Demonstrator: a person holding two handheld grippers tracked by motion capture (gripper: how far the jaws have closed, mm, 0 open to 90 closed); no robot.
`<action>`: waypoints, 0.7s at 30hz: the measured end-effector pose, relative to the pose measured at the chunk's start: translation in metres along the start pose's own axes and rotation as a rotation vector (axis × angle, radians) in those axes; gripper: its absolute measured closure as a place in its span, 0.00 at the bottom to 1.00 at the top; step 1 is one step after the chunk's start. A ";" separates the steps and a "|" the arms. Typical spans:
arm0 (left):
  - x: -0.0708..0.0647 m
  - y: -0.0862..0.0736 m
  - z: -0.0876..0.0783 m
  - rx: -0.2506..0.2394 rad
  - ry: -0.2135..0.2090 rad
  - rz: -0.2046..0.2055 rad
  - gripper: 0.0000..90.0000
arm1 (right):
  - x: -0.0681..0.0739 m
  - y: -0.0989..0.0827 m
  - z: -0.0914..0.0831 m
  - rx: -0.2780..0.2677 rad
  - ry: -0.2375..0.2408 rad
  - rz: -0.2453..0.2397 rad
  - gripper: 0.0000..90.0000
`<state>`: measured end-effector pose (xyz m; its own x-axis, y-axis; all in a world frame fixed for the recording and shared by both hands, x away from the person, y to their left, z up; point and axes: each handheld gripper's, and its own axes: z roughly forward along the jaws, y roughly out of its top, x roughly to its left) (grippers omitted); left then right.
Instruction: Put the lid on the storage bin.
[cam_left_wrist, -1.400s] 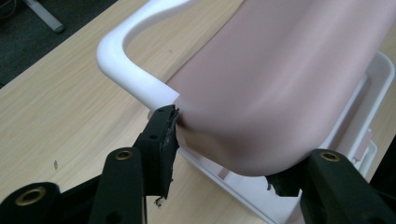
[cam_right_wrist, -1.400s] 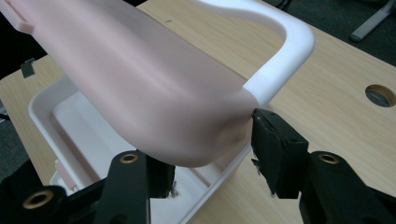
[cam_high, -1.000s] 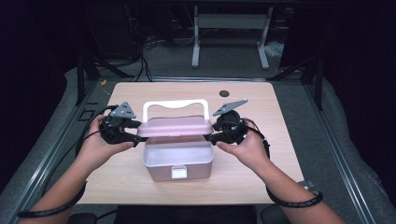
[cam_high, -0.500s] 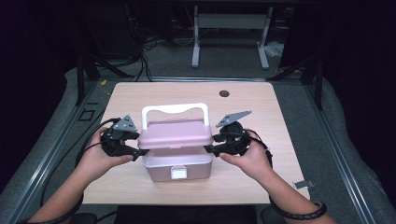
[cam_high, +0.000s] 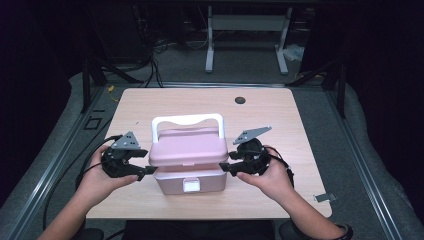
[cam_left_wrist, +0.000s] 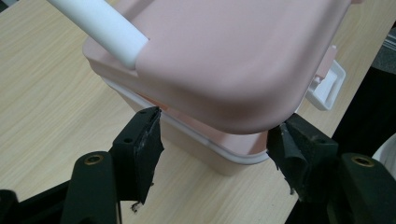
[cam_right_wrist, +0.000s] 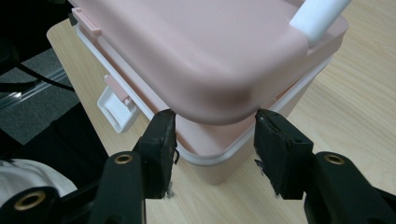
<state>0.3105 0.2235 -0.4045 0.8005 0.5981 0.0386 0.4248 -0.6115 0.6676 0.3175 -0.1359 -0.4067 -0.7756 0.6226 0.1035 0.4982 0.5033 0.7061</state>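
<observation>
Lunch box centred between both grippers, long axis left-right.
Left gripper and right gripper released, jaws straddling opposite near corners, equally close.

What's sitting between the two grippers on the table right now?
The pink lunch box with its white handle, lid ajar, lies between the left gripper and the right gripper, as the high view shows.

The lunch box sits on the table near its near edge, between my left gripper and right gripper.
</observation>
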 end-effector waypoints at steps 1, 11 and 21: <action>-0.001 -0.001 0.001 0.004 -0.004 -0.004 0.40 | 0.001 -0.001 0.000 0.001 -0.001 -0.004 0.54; -0.006 -0.019 0.008 0.056 -0.023 -0.019 0.38 | 0.004 -0.012 -0.005 -0.001 -0.001 0.000 0.53; 0.000 -0.028 0.000 0.035 0.004 -0.055 0.38 | -0.004 -0.020 -0.006 0.002 -0.020 0.028 0.53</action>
<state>0.2981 0.2409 -0.4234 0.7742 0.6329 0.0055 0.4825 -0.5958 0.6420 0.3080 -0.1522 -0.4171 -0.7532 0.6486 0.1091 0.5205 0.4864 0.7018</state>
